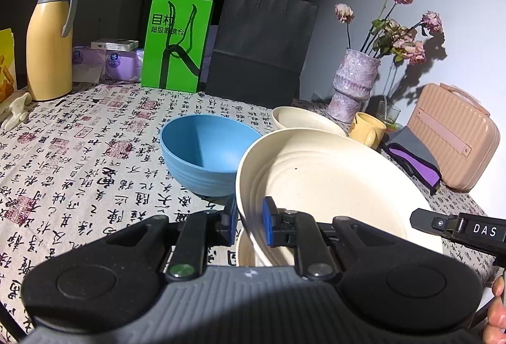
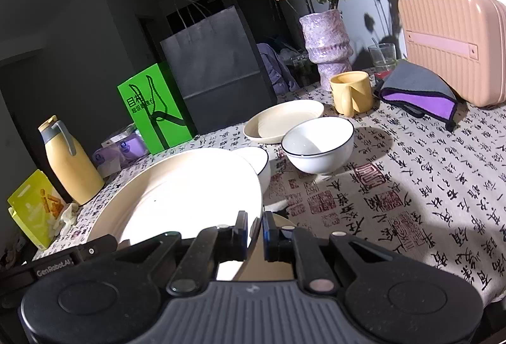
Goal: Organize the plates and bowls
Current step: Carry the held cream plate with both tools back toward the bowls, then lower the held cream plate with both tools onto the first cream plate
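Midway: both claws, left claw (image 1: pixel 249 225) and right claw (image 2: pixel 255 231), clamped on cream plate (image 1: pixel 332 182) rim; blue bowl (image 1: pixel 202 151) at 10 o'clock, white bowl (image 2: pixel 317 144) at 1 o'clock unsorted on worktop (image 1: pixel 79 154).

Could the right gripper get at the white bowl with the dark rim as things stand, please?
Probably not yet: the right gripper is shut on the large cream plate. Otherwise, the tablecloth towards the white bowl looks clear.

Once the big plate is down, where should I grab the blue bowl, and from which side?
Take the blue bowl by its rim, one finger inside and one outside. It stands upright and open-topped, and its wall looks too wide to span. Come from the near left side with the left gripper: the cream plate both grippers hold crowds its right side, while the tablecloth lies bare to its left.
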